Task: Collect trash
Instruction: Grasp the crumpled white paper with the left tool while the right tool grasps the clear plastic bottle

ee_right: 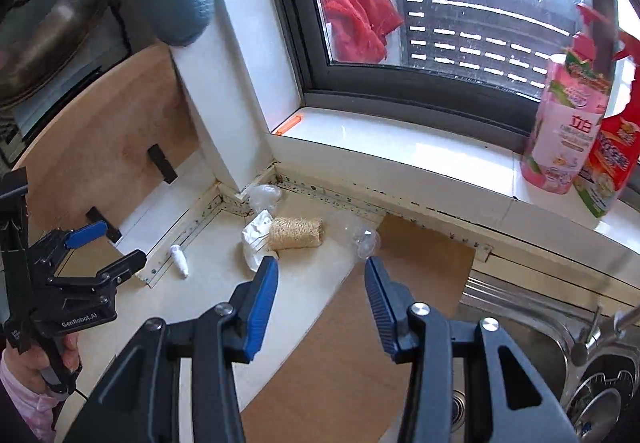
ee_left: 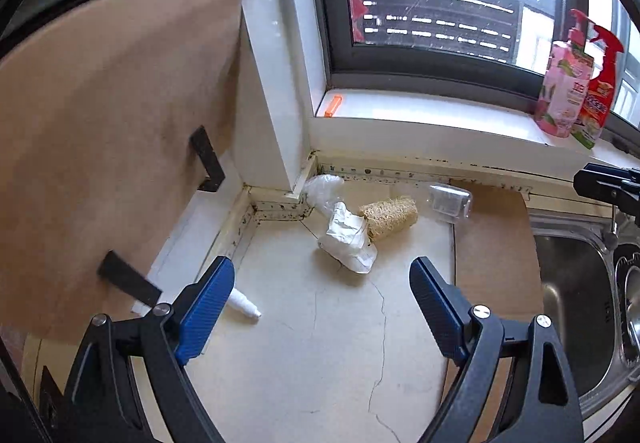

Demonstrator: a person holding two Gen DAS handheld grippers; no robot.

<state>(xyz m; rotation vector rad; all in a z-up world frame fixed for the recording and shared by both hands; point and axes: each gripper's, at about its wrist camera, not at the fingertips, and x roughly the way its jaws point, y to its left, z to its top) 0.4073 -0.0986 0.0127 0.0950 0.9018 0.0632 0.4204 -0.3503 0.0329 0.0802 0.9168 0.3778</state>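
Note:
Trash lies in the counter's back corner: a crumpled white wrapper (ee_left: 349, 241) (ee_right: 253, 239), a tan loofah roll (ee_left: 389, 218) (ee_right: 295, 233), a clear plastic bag (ee_left: 323, 190) (ee_right: 263, 195), a clear plastic container (ee_left: 449, 201) (ee_right: 365, 239) and a small white bottle (ee_left: 243, 305) (ee_right: 180, 259). My left gripper (ee_left: 322, 279) is open and empty, short of the wrapper; it also shows in the right wrist view (ee_right: 108, 245). My right gripper (ee_right: 321, 277) is open and empty, just short of the loofah and container.
A wooden board (ee_left: 100, 123) leans against the left wall. Another board (ee_right: 360, 343) lies by the steel sink (ee_left: 576, 303) on the right. Pink and red detergent bottles (ee_right: 560, 131) stand on the windowsill. A blue wall pot (ee_right: 180, 3) hangs above.

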